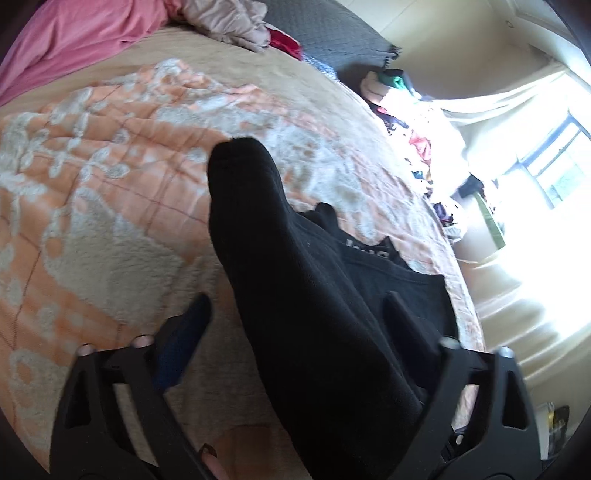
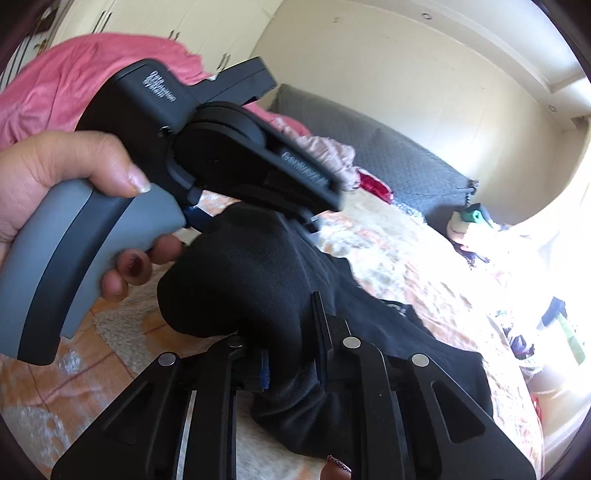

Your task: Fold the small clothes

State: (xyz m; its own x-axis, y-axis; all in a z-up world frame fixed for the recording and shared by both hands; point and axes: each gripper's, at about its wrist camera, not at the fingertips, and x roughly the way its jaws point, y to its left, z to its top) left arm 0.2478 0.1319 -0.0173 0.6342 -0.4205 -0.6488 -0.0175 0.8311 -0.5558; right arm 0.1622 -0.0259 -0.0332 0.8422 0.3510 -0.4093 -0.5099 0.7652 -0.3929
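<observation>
A black sock point(image 1: 280, 266) hangs lengthwise over the bed, its toe pointing away in the left wrist view. My left gripper point(image 1: 295, 310) is open, its fingers wide on either side of the sock. In the right wrist view the left gripper's body point(image 2: 207, 147) sits above the sock point(image 2: 243, 280), held by a hand. My right gripper point(image 2: 291, 350) is shut on the sock near its lower part. A second black garment point(image 1: 391, 266) with white lettering lies on the bed under the sock; it also shows in the right wrist view point(image 2: 417, 343).
The bed has an orange and white fleece blanket point(image 1: 110, 192). A pink sheet point(image 1: 74, 33), a beige garment point(image 1: 229, 22) and a grey pillow point(image 1: 332, 40) lie at the far side. Clutter and a bright window point(image 1: 546, 173) are at the right.
</observation>
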